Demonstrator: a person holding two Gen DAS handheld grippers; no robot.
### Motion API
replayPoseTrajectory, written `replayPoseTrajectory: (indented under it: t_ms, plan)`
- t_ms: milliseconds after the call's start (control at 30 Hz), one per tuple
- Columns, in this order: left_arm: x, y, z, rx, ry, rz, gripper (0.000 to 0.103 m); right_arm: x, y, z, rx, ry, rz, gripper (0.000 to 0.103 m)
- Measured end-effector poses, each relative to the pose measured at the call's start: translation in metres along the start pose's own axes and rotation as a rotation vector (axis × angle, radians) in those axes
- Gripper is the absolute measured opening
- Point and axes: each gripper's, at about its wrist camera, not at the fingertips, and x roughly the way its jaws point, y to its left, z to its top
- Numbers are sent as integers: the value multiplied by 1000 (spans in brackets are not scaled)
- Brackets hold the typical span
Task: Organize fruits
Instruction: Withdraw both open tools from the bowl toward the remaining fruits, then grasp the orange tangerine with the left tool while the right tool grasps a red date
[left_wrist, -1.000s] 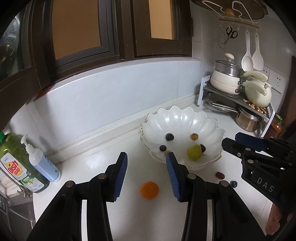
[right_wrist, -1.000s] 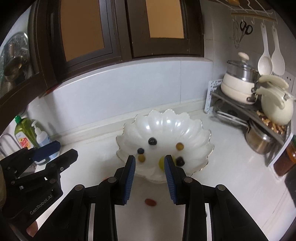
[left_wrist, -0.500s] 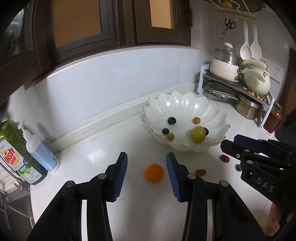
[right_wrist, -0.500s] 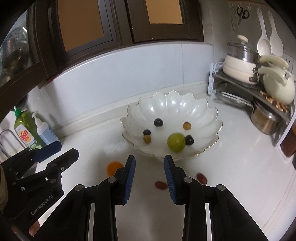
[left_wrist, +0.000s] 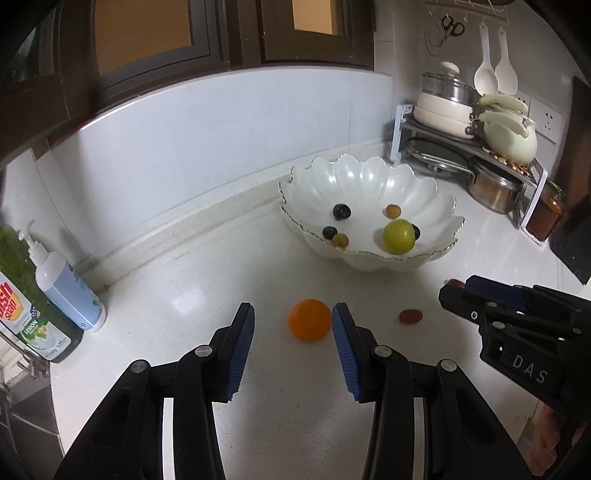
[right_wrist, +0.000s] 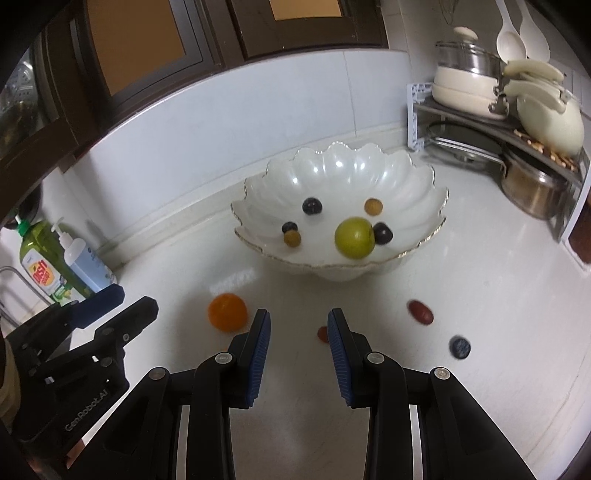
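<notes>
Bare counter (left_wrist: 207, 295) lies open left of the orange (left_wrist: 309, 319). The down-tilted left gripper (left_wrist: 293, 321) gapes around it untouching; the right gripper (right_wrist: 298, 325) gapes empty near the front edge.

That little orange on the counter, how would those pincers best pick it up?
Probably across its widest middle, coming down from above and the near side. The orange is round and sits alone on the white counter, clear of the bowl, so any pair of opposite sides would do. The left gripper already frames it, with open fingers standing wider than the fruit.
</notes>
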Motion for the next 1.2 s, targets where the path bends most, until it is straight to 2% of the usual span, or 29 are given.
replayPoseTrajectory:
  t_ms: [233, 333, 500, 633, 1200]
  plan:
    - [14, 0, -5, 10, 19, -18, 43, 11, -1, -12, 27, 28, -14, 34]
    - [19, 1, -7, 15, 23, -25, 49, 15, -1, -14, 36, 27, -37, 34]
    - [31, 3, -9, 19, 39, -37, 49, 25, -4, -18, 53, 43, -62, 34]
    - [40, 3, -12, 26, 48, -57, 50, 32, -8, -20, 70, 51, -82, 44]
    - [86, 4, -12, 41, 102, -106, 52, 67, -12, -19, 123, 84, -107, 44]
